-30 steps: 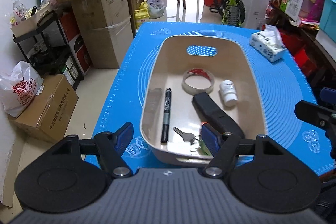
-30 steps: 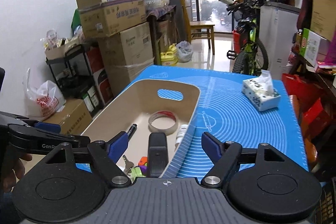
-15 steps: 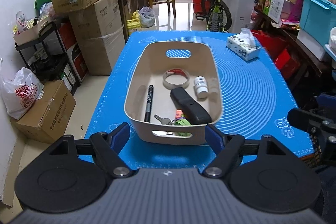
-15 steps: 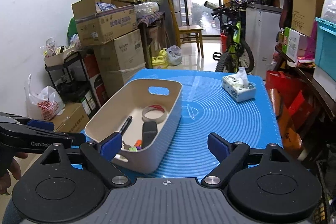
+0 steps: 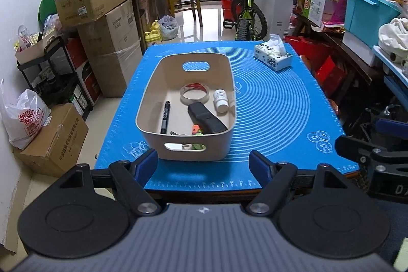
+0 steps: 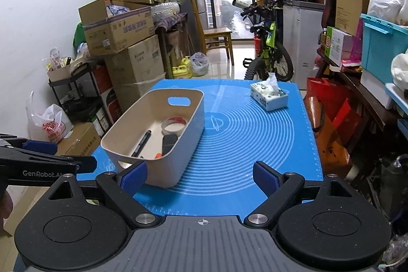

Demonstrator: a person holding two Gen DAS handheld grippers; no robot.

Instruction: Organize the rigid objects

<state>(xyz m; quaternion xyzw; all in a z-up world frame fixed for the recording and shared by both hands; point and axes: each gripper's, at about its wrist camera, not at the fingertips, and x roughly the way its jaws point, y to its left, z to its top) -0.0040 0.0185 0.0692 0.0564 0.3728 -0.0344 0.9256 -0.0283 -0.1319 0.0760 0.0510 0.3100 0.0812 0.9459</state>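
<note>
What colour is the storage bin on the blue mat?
Beige, or cream; the bin shows best in the left wrist view.

The bin's (image 5: 188,144) near wall is hiding most of the keys (image 5: 176,133). The marker's (image 5: 165,116) print is looking too tiny to read.

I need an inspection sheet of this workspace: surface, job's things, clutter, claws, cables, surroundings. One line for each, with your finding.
Surface: blue mat covers the table.
Job's things: beige bin holds tape roll, black marker, white bottle, black remote-like device, keys and small coloured items near its front wall.
Clutter: tissue box on the mat's far right corner.
Claws: left claw and right claw both open, empty, short of the bin.
Cables: nothing seen.
Surroundings: stacked cardboard boxes, bicycle, wooden chair, loaded shelves.
</note>
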